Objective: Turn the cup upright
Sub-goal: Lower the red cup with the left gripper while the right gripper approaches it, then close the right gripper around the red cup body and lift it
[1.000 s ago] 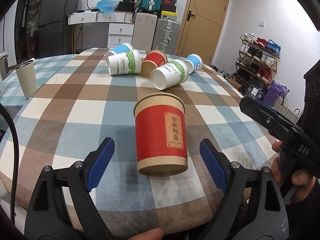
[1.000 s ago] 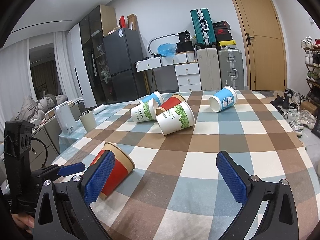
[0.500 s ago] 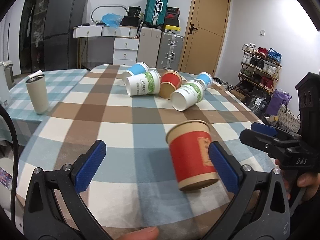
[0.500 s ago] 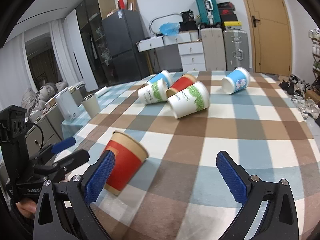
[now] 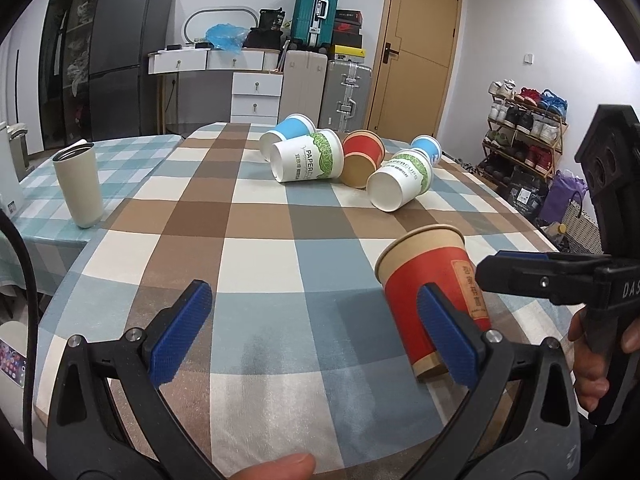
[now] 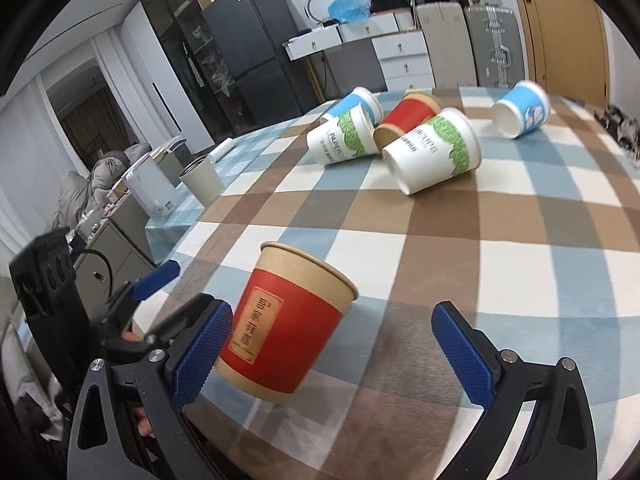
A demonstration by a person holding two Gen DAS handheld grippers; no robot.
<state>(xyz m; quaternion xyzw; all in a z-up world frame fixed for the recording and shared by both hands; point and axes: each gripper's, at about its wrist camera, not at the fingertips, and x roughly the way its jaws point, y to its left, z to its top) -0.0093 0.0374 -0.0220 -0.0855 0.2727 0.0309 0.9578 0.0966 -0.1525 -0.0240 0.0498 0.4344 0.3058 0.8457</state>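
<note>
Red paper cup [image 5: 434,300] [image 6: 286,322]: kraft-brown rim and base band, tan label with dark characters on the side. Standing on its base, mouth up, on the checked cloth. Appears tilted in both fisheye views. Left wrist view: lower right of frame. Right wrist view: lower centre-left. Interior contents cannot be seen.

Even, bright indoor light fills both views, with no hard glare. Soft shadows pool on the checked tablecloth [image 5: 280,216] beneath the upright red cup [image 5: 434,292] and between the open left gripper [image 5: 316,336] pads. Fisheye distortion bends the door and walls, and black vignette rings the corners. The right wrist view shows slight motion blur on the far cups; close pads stay sharp.
</note>
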